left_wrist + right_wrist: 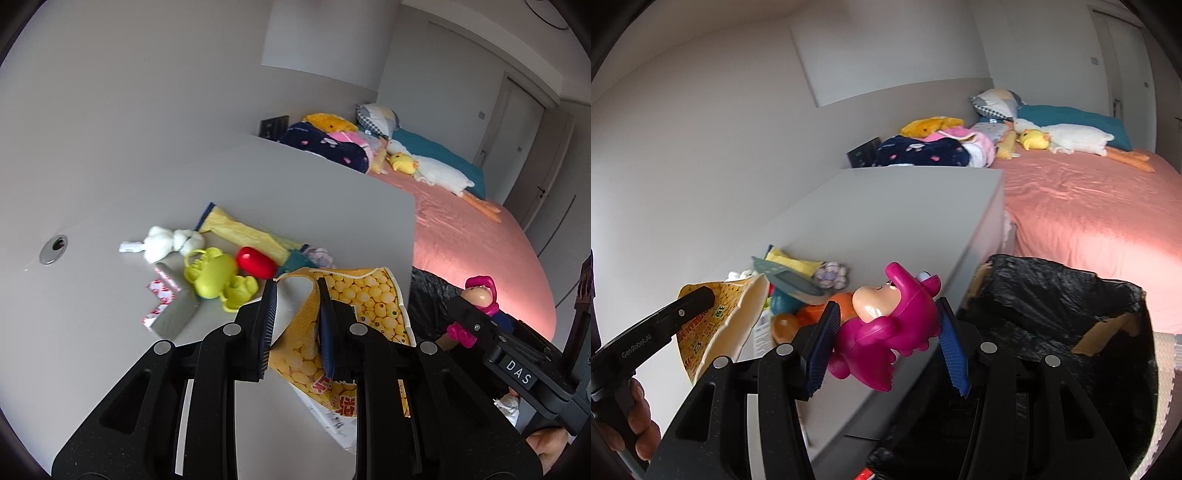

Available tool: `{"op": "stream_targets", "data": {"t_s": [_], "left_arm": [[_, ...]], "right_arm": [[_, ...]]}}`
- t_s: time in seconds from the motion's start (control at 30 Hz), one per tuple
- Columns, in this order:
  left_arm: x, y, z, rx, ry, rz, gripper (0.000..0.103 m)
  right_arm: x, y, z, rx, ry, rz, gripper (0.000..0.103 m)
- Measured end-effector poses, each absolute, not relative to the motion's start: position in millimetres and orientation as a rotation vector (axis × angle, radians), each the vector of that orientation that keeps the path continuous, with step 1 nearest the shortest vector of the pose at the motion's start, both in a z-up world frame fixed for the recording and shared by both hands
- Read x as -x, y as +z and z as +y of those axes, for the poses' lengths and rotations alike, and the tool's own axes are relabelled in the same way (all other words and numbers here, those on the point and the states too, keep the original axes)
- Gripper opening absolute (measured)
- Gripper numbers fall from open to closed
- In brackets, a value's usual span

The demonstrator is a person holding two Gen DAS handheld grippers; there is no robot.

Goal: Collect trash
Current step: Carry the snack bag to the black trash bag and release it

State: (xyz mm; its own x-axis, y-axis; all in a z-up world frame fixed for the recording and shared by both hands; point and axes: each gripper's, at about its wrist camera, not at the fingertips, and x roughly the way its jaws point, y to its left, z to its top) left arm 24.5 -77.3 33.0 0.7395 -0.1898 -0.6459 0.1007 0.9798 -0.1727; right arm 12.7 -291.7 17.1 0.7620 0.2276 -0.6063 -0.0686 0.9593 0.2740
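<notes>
My left gripper (pixel 295 286) is shut on the folded top edge of a yellow snack bag (pixel 354 295) printed with round yellow balls, held at the table's right edge; the bag also shows in the right wrist view (pixel 713 314). My right gripper (pixel 886 306) is shut on a magenta toy figure (pixel 886 328), held over the gap between the table and a black-lined trash bin (pixel 1052 314). The same toy (pixel 480 291) shows in the left wrist view beside the bin (pixel 428 295).
On the grey table (pixel 258 184) lie a lime green toy (pixel 214 277), a red egg-shaped piece (pixel 256 261), white cotton wads (pixel 166 240), a yellow wrapper (pixel 243 232) and a red-and-white wrapper (pixel 159 295). A pink bed (pixel 1089 229) with plush toys stands beyond.
</notes>
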Motion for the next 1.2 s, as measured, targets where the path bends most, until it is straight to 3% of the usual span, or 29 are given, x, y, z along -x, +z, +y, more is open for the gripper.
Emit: {"op": "stream_targets", "data": {"t_s": [1.2], "left_arm": [[-46.0,15.2,-239.8,-0.03,-0.504,0.814,0.021]], "right_arm": [[30.2,20.3,-437.7,-0.337,-0.174,0.636,0.054]]}}
